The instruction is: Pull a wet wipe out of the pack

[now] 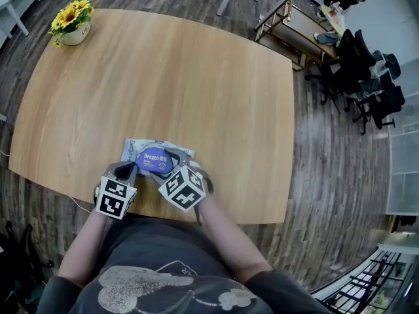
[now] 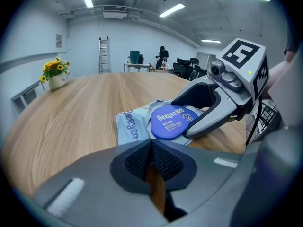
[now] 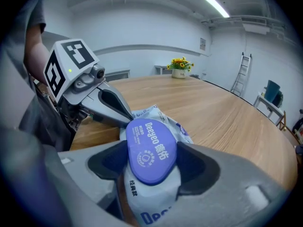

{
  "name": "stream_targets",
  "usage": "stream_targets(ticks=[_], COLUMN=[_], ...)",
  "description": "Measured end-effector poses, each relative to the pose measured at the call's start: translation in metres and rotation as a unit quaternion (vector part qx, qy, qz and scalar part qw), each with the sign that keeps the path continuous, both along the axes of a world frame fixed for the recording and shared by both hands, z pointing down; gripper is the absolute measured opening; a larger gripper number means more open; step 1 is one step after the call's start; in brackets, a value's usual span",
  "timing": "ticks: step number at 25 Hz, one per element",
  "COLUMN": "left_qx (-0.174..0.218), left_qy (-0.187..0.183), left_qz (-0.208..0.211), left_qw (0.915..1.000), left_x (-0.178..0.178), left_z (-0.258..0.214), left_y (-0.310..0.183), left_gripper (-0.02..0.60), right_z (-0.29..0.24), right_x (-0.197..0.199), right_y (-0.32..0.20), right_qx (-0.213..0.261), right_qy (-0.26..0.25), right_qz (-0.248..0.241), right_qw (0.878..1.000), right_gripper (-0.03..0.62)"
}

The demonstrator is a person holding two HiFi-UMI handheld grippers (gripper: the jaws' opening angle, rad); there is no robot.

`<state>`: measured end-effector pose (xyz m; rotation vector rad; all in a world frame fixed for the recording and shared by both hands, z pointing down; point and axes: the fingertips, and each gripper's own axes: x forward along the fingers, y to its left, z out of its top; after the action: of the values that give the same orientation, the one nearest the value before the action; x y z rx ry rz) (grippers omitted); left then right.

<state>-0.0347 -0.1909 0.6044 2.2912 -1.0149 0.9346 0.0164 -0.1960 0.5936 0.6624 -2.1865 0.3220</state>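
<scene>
A pale blue wet-wipe pack point(image 1: 145, 150) with a round blue lid point(image 1: 156, 160) lies flat near the front edge of the wooden table point(image 1: 196, 84). My right gripper point(image 3: 151, 163) stands open and straddles the pack point(image 3: 147, 203), so the lid point(image 3: 150, 148) sits between its wide-spread pads. The left gripper point(image 2: 151, 159) is shut with nothing in it, its pads meeting just short of the pack point(image 2: 131, 126). In the head view both grippers, left point(image 1: 126, 171) and right point(image 1: 174, 165), crowd the pack's near side. The lid point(image 2: 173, 122) is closed.
A pot of yellow flowers point(image 1: 72, 25) stands at the table's far left corner. Office chairs point(image 1: 366, 77) and a low wooden shelf point(image 1: 288, 28) are on the floor beyond the right edge. The table's front edge runs just behind my grippers.
</scene>
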Motion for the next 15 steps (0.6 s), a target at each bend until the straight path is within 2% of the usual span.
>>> stream_targets(ticks=[10,15], left_qx=[-0.003,-0.003], left_qy=[-0.002,0.002], left_qz=[-0.003,-0.001], left_qw=[1.0,1.0], left_x=[0.0015,0.0012], left_z=[0.002,0.0025], left_y=[-0.001,-0.001], left_gripper=[0.018,0.018], right_z=[-0.0036,-0.0098], right_x=[0.0013,0.0017], right_y=[-0.0027,-0.0047], right_qx=[-0.062,-0.106], right_qy=[-0.024,-0.071], right_qz=[0.0,0.013], right_qw=[0.998,0.992], right_gripper=[0.308,0.308])
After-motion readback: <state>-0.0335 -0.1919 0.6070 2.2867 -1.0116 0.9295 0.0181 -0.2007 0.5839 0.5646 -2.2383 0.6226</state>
